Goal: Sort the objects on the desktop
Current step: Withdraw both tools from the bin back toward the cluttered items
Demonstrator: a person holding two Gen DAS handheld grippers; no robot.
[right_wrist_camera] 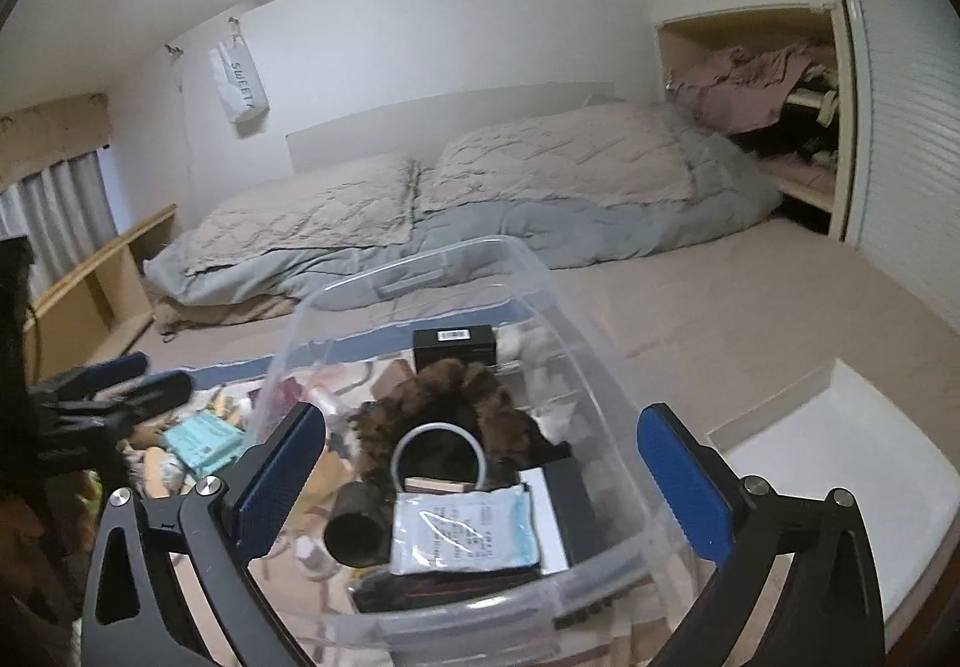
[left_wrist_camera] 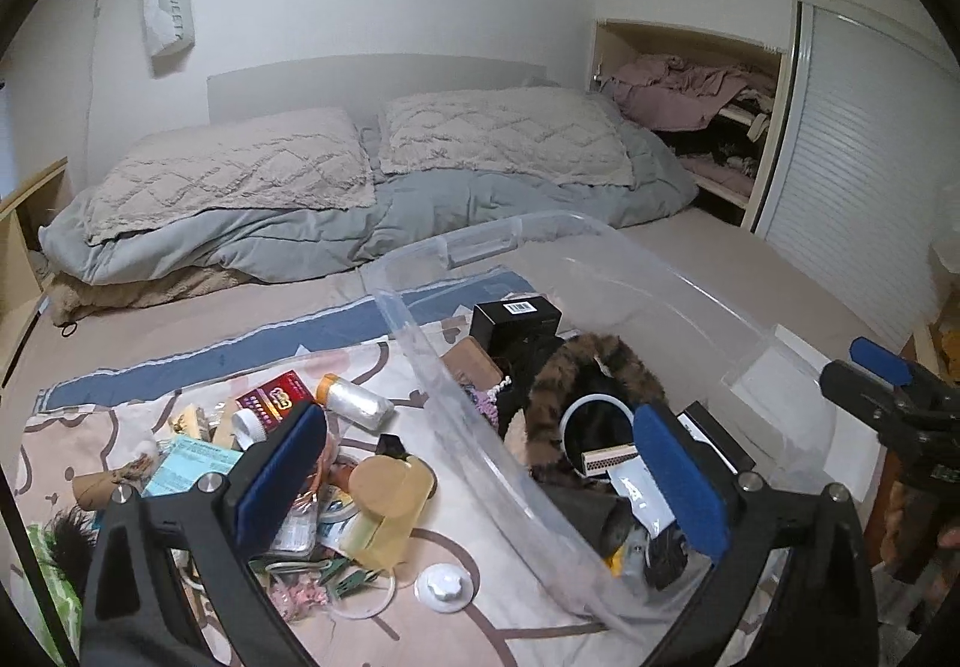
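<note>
Clear plastic bin (right_wrist_camera: 456,271), thin-walled and glossy, resting on a printed cloth (left_wrist_camera: 480,595) spread over the bed (left_wrist_camera: 750,271). It already holds sorted goods: a mottled brown fur piece (right_wrist_camera: 456,385), a black carton (right_wrist_camera: 454,344) with a barcode label, a matte black tube (right_wrist_camera: 355,532), a flat white sachet (right_wrist_camera: 462,532) and a pale ring (right_wrist_camera: 437,454). The unsorted pile lies on the cloth just beside the bin's left wall: a translucent yellow bottle with a tan cap (left_wrist_camera: 387,505), a red box (left_wrist_camera: 277,394), a small cylinder with an orange cap (left_wrist_camera: 354,400), a teal packet (left_wrist_camera: 192,463) and a white knobbed disc (left_wrist_camera: 443,586).

My left claw (left_wrist_camera: 480,481) stands with its blue-padded jaws wide apart and nothing between them, straddling the bin's near wall; my right claw (right_wrist_camera: 480,481) is likewise spread and empty, aimed into the bin.

Hazards, as I judge them: the left claw's right jaw sits over the bin's interior, so a descent toward the pile could catch the rim and tip or drag the light bin. The pile is tangled, so closing on the smooth, rounded bottle may let it squirt free or snag neighbouring cords. The soft bedding gives under pressure, letting flat packets evade the pads.
</note>
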